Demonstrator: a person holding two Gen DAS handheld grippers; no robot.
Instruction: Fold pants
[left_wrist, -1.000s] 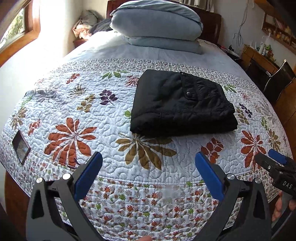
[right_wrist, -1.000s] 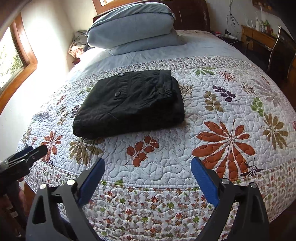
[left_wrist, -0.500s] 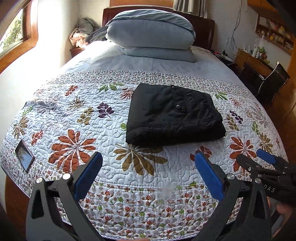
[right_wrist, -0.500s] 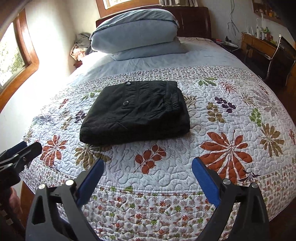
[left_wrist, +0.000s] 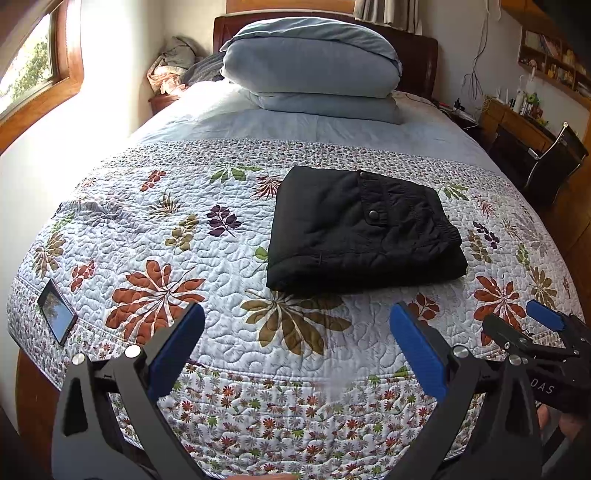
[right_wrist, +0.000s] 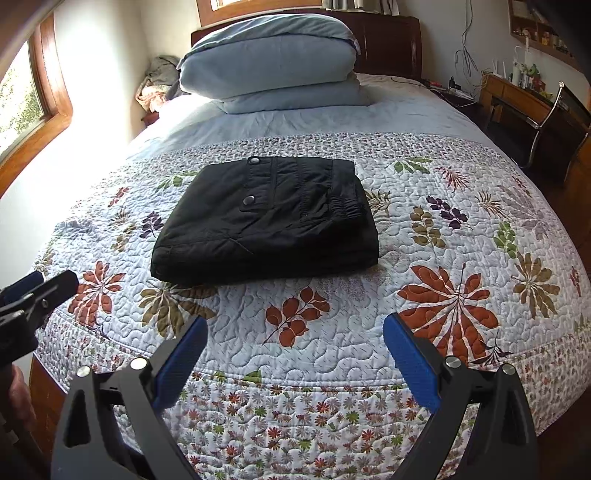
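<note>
Black pants (left_wrist: 362, 229) (right_wrist: 269, 221) lie folded into a compact rectangle on the floral quilt, with snap buttons showing on top. My left gripper (left_wrist: 297, 328) hovers over the foot of the bed, well short of the pants, open with nothing between its blue pads. My right gripper (right_wrist: 295, 339) is likewise open and empty, back from the pants' near edge. The right gripper also shows at the lower right of the left wrist view, and the left gripper (right_wrist: 29, 299) at the left edge of the right wrist view.
The quilted bed (left_wrist: 155, 236) fills both views. Stacked blue pillows (left_wrist: 314, 70) sit at the headboard. A phone (left_wrist: 57, 312) lies near the bed's left corner. A desk and chair (left_wrist: 546, 155) stand to the right. A window (right_wrist: 22, 99) is on the left wall.
Both grippers have pulled back and risen away from the folded pants, so more of the bed and headboard shows. The pants have not moved.
</note>
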